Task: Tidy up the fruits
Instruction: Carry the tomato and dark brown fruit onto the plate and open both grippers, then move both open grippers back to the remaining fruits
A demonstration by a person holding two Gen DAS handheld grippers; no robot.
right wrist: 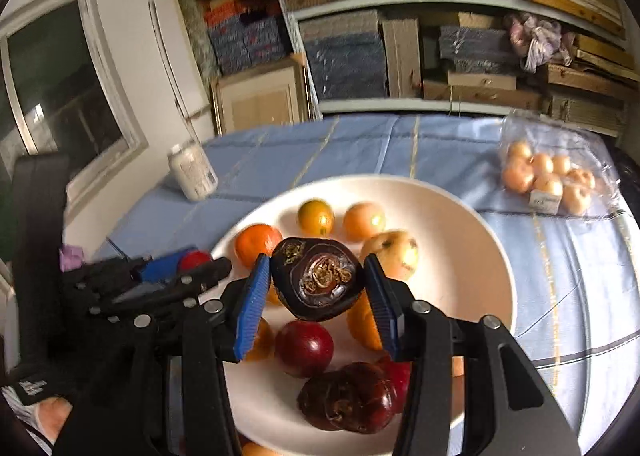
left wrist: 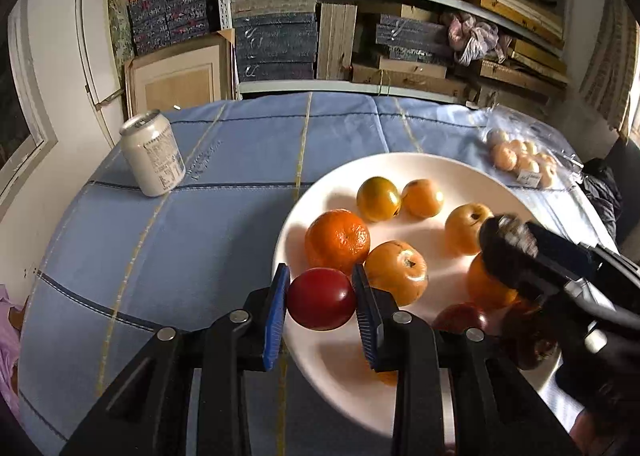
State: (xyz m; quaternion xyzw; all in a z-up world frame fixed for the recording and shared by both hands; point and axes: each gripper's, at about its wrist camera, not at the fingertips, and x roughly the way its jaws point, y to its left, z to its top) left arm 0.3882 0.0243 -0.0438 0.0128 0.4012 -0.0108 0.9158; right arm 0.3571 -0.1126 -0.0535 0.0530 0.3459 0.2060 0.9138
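Note:
A white plate (left wrist: 320, 368) (right wrist: 472, 256) on the blue cloth holds several orange, yellow and dark red fruits. My left gripper (left wrist: 321, 298) is shut on a red fruit (left wrist: 321, 298) at the plate's left rim; it also shows in the right wrist view (right wrist: 160, 268). My right gripper (right wrist: 316, 286) is shut on a dark purple-brown fruit (right wrist: 316, 280) with a gold pattern, held above the plate's middle. In the left wrist view that gripper (left wrist: 508, 252) comes in from the right, blurred. An orange mandarin (left wrist: 337, 240) lies just beyond the red fruit.
A white drinks can (left wrist: 153, 153) (right wrist: 193, 171) stands at the far left of the table. A clear bag of pale fruits (left wrist: 520, 161) (right wrist: 548, 177) lies at the far right. Shelves of stacked boxes (left wrist: 360, 15) stand behind the table.

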